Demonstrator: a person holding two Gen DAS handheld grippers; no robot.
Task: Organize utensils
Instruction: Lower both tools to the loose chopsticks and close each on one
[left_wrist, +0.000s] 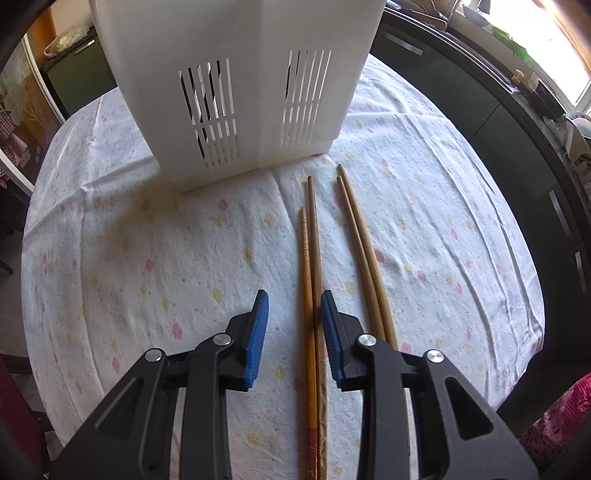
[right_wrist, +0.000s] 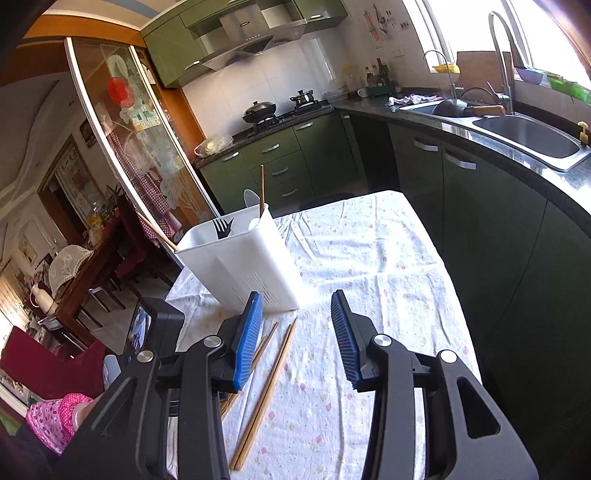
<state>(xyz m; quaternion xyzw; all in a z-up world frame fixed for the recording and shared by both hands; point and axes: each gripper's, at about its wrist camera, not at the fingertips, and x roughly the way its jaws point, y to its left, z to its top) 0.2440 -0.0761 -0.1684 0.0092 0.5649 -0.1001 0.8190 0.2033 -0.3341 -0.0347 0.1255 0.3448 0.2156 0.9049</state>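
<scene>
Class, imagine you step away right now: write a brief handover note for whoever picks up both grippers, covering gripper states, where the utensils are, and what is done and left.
Left gripper: open, low over the table, straddling the darker pair of wooden chopsticks.
Right gripper: open, empty, raised above the floral tablecloth.
White slotted plastic utensil holder: upright, already holding a black fork, a white spoon and some chopsticks.
Left: the darker pair and the lighter pair of wooden chopsticks beside it still lie on the cloth; put them in the holder.

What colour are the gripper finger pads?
Blue pads, ribbed; clearest in the right wrist view.
</scene>
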